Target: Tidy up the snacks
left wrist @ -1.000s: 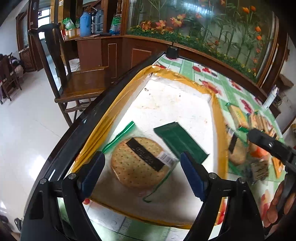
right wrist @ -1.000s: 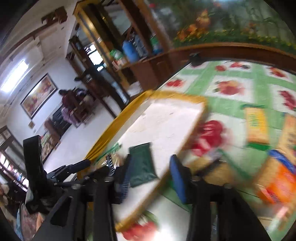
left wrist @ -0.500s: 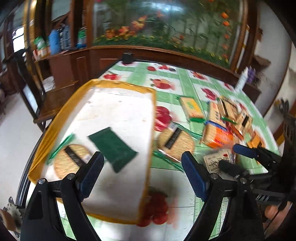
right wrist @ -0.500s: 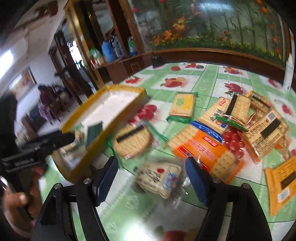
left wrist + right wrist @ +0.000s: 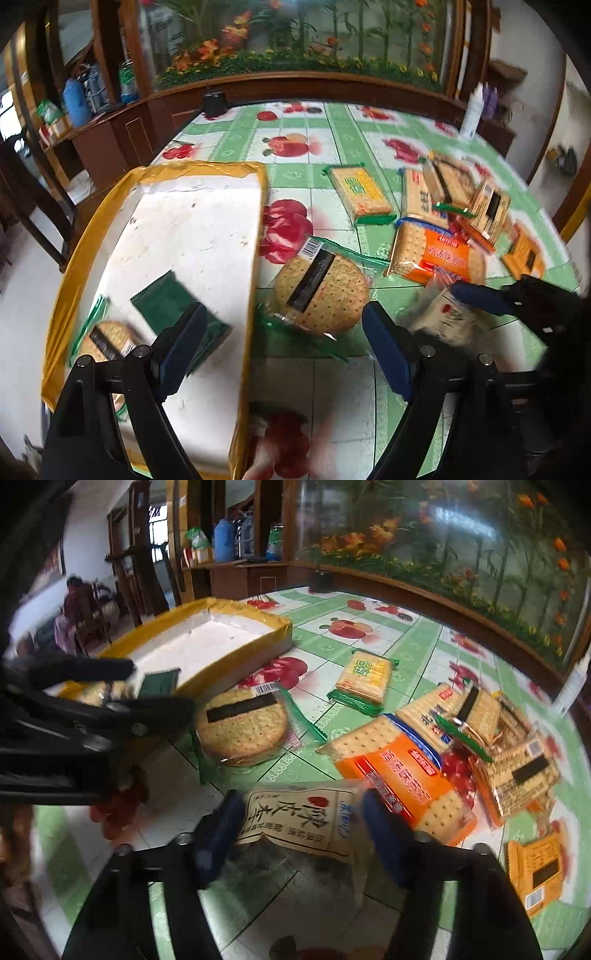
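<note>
A yellow-rimmed white tray (image 5: pixel 258 206) (image 5: pixel 258 657) lies on the left of the table; it holds a dark green packet (image 5: pixel 166 299) and a round cracker pack (image 5: pixel 107 339). My left gripper (image 5: pixel 280 339) is open, hovering over the tray's right rim and a second round cracker pack (image 5: pixel 321 288) (image 5: pixel 242 731) on the tablecloth. My right gripper (image 5: pixel 295 827) straddles a beige packet with Chinese writing (image 5: pixel 299 819) (image 5: pixel 443 314); the blue fingers (image 5: pixel 380 834) flank it, and contact is unclear through blur.
Several more cracker packs lie to the right: an orange-labelled one (image 5: pixel 402 779), a green-edged one (image 5: pixel 365 679), brown ones (image 5: pixel 517 768). A wooden cabinet with flowers runs behind the table. A chair stands left of the table (image 5: pixel 33 206).
Both grippers swung right, away from the tray toward the loose snacks. The right gripper has come down around the beige packet, its fingers closer together than half a second ago.
</note>
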{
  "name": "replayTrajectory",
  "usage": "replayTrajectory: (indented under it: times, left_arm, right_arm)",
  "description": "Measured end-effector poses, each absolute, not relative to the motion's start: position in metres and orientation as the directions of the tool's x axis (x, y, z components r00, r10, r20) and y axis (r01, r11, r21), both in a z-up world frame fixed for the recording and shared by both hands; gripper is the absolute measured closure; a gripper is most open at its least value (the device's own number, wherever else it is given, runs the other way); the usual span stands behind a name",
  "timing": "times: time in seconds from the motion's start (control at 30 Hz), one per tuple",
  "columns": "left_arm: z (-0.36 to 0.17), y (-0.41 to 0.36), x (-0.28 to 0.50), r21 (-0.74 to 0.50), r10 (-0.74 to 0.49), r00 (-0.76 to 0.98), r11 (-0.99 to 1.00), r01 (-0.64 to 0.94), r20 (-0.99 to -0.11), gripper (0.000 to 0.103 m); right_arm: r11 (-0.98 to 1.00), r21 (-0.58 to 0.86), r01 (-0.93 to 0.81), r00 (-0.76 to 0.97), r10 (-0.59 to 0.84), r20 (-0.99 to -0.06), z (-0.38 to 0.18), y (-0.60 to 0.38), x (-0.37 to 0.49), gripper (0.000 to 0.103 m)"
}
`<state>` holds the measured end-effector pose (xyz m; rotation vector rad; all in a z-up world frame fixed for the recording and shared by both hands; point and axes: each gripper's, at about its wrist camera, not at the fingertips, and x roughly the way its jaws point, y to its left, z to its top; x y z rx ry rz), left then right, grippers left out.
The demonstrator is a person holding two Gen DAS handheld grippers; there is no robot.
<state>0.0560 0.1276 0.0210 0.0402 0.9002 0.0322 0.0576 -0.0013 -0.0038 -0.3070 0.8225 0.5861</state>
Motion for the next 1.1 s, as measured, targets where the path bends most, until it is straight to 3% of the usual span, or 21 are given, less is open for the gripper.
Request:
replayTrajectory:
  times: [0.1, 0.17, 0.23, 0.4, 0.5, 0.57, 0.6, 0.73, 0.93, 1.03, 1.1]
  left_arm:
    - [0.018, 0.113, 0.064, 0.079, 0.041, 0.616, 0.996, 0.035, -0.787, 0.017]
    - [0.015, 0.101, 0.07, 0.109, 0.043, 0.607, 0.991, 0.072, -0.794, 0.017]
    - [0.009, 0.091, 0.077, 0.168, 0.075, 0.599, 0.981, 0.101, -0.798, 0.017]
    - [-0.006, 0.08, 0.091, 0.265, 0.126, 0.576, 0.95, 0.163, -0.808, 0.017]
    - [-0.009, 0.07, 0.089, 0.348, 0.173, 0.594, 0.917, 0.194, -0.786, 0.017]
    - [-0.007, 0.063, 0.085, 0.405, 0.198, 0.623, 0.89, 0.21, -0.757, 0.017]
    - [-0.006, 0.06, 0.083, 0.428, 0.206, 0.636, 0.878, 0.216, -0.744, 0.017]
    - [-0.001, 0.043, 0.073, 0.488, 0.198, 0.687, 0.835, 0.256, -0.699, 0.017]
    - [-0.016, 0.051, 0.091, 0.369, 0.124, 0.626, 0.887, 0.277, -0.77, 0.015]
    - [-0.017, 0.066, 0.102, 0.283, 0.086, 0.59, 0.926, 0.249, -0.803, 0.005]
    - [-0.019, 0.077, 0.106, 0.231, 0.066, 0.57, 0.947, 0.223, -0.819, 0.004]
  right_arm:
    - [0.816, 0.012, -0.578, 0.526, 0.383, -0.759, 0.002, -0.02, 0.059, 0.066]
    - [0.828, 0.025, -0.56, 0.527, 0.379, -0.761, 0.003, -0.034, 0.058, 0.088]
    - [0.84, 0.052, -0.54, 0.513, 0.377, -0.771, 0.0, -0.047, 0.059, 0.091]
    - [0.852, 0.094, -0.514, 0.488, 0.381, -0.785, -0.013, -0.065, 0.06, 0.086]
    - [0.856, 0.139, -0.498, 0.477, 0.404, -0.781, -0.015, -0.071, 0.06, 0.061]
    - [0.86, 0.148, -0.489, 0.487, 0.41, -0.771, -0.013, -0.074, 0.056, 0.038]
    - [0.865, 0.14, -0.482, 0.499, 0.403, -0.767, -0.011, -0.075, 0.055, 0.035]
    - [0.868, 0.175, -0.464, 0.508, 0.422, -0.75, -0.006, -0.084, 0.051, 0.034]
    - [0.869, 0.173, -0.463, 0.485, 0.412, -0.772, -0.012, -0.083, 0.047, 0.034]
    - [0.864, 0.172, -0.474, 0.479, 0.416, -0.773, -0.012, -0.081, 0.043, 0.034]
    - [0.854, 0.178, -0.489, 0.475, 0.432, -0.767, -0.009, -0.079, 0.039, 0.034]
